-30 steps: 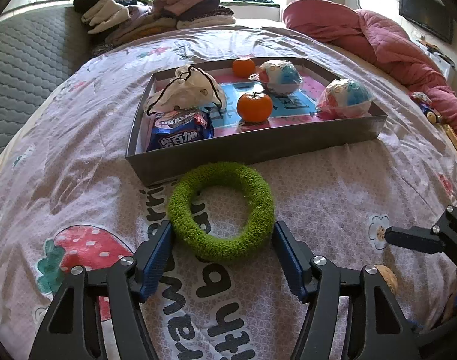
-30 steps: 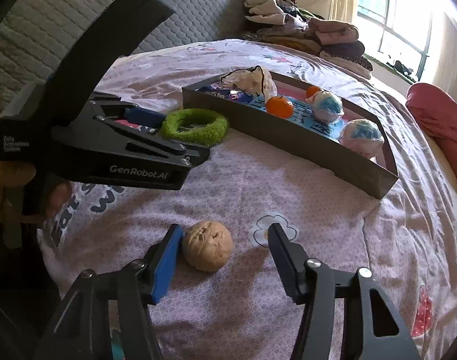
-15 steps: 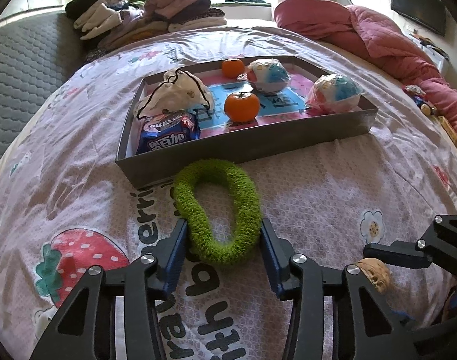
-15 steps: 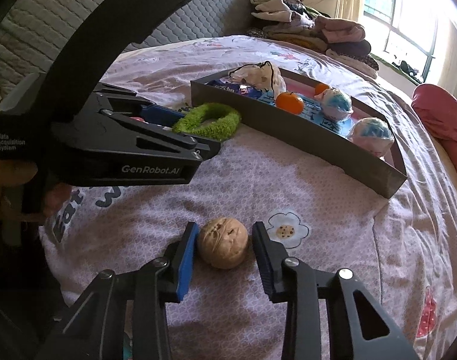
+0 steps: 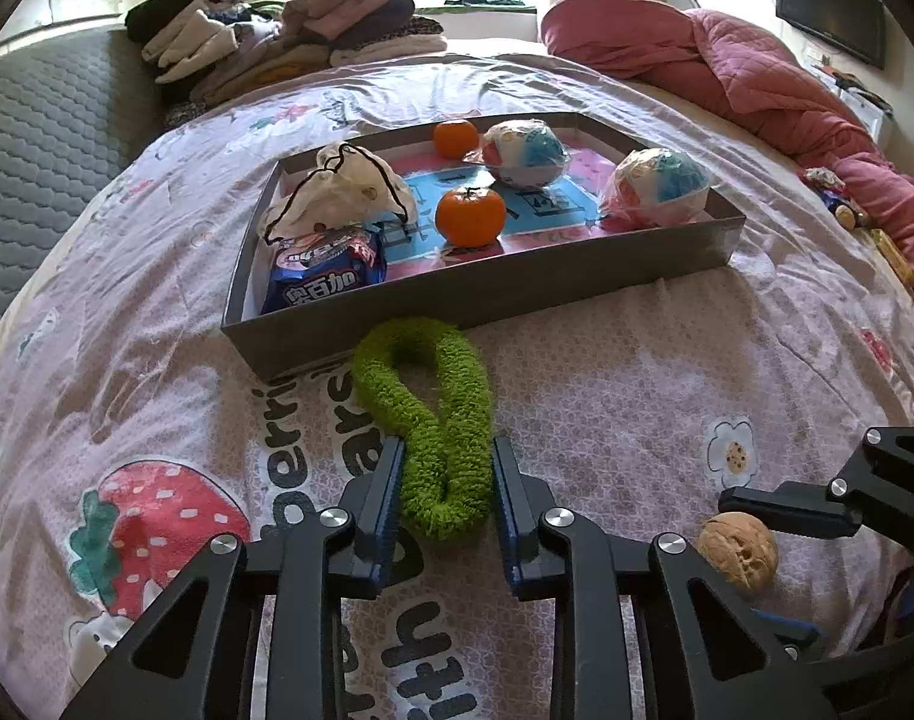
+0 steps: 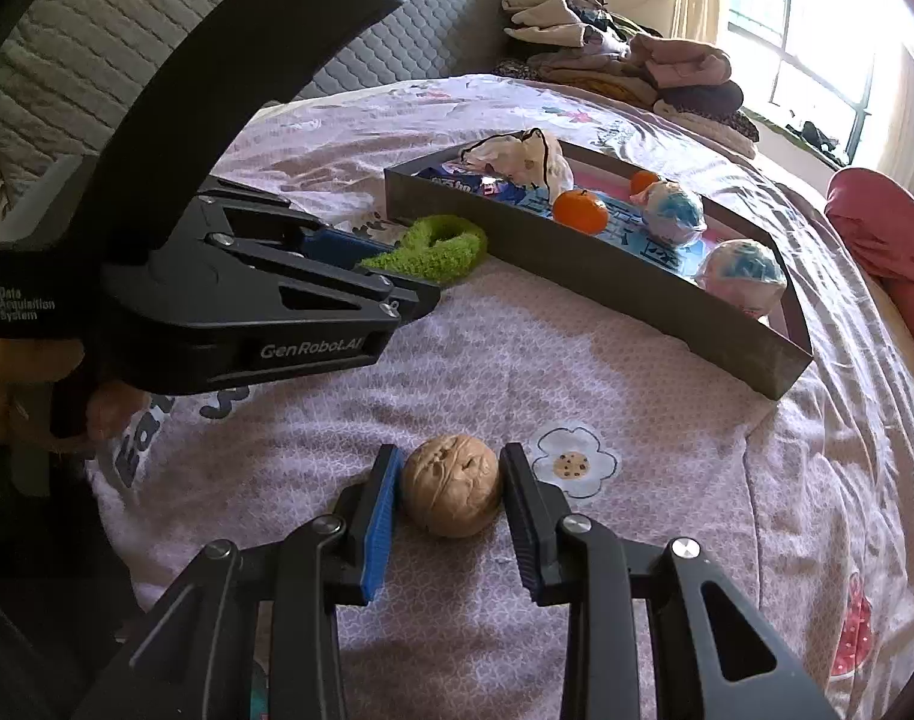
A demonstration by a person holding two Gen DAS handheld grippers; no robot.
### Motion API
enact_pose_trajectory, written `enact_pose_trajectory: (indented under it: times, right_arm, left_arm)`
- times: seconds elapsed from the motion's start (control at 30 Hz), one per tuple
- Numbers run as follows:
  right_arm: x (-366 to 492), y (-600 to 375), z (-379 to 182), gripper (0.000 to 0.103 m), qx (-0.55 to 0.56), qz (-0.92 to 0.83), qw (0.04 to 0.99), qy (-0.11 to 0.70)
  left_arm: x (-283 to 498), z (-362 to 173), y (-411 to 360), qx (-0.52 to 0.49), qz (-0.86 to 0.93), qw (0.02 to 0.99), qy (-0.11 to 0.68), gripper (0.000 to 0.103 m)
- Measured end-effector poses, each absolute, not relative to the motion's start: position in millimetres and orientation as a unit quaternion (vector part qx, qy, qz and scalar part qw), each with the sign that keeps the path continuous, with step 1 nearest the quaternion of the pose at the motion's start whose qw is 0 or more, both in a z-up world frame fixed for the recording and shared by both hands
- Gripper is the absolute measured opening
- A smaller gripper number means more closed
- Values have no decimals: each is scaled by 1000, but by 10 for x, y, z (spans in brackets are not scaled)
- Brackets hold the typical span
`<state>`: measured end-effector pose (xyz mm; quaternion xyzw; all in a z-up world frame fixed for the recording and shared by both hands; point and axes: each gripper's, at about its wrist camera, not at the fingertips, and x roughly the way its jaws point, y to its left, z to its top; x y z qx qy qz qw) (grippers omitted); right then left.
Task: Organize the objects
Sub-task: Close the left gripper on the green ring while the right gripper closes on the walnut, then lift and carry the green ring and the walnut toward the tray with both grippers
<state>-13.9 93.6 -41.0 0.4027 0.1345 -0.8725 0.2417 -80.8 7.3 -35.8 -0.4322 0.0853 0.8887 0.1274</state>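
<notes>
My left gripper (image 5: 446, 474) is shut on the near end of a fuzzy green ring (image 5: 426, 414), squeezing it into a long loop on the bedsheet just in front of the grey tray (image 5: 457, 300). My right gripper (image 6: 450, 480) is shut on a walnut (image 6: 453, 492) that rests on the sheet. The walnut also shows in the left wrist view (image 5: 737, 549), and the ring in the right wrist view (image 6: 432, 249). The tray holds two oranges (image 5: 470, 217), two wrapped balls (image 5: 658, 186), a blue snack pack (image 5: 324, 276) and a white pouch (image 5: 336, 195).
The tray's near wall (image 6: 607, 288) stands just beyond the ring. Folded clothes (image 5: 288, 36) are piled at the far side of the bed. A pink quilt (image 5: 757, 90) lies at the right. A grey quilted headboard (image 5: 30, 138) rises on the left.
Both grippers have closed: the left squeezed the round green ring into a narrow loop, and the right closed onto the walnut.
</notes>
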Motion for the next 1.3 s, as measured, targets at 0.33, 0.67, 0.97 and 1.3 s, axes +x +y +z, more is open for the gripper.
enact_pose_trajectory:
  times: [0.33, 0.67, 0.97, 1.3]
  right_arm:
    - [-180, 1008, -325, 34, 396, -879, 237, 117]
    - [-266, 1089, -233, 34, 387, -888, 227, 102]
    - [-339, 1166, -156, 34, 377, -896, 215, 92]
    - [-592, 1298, 95, 34, 342, -919, 187, 61]
  left_arm:
    - [-769, -238, 112, -423, 892, 142, 67, 25]
    - [-785, -106, 200, -408, 899, 144, 66, 25]
    - [-822, -24, 251, -400, 903, 146, 58, 25]
    - [-968, 133, 216, -381, 913, 137, 46, 25]
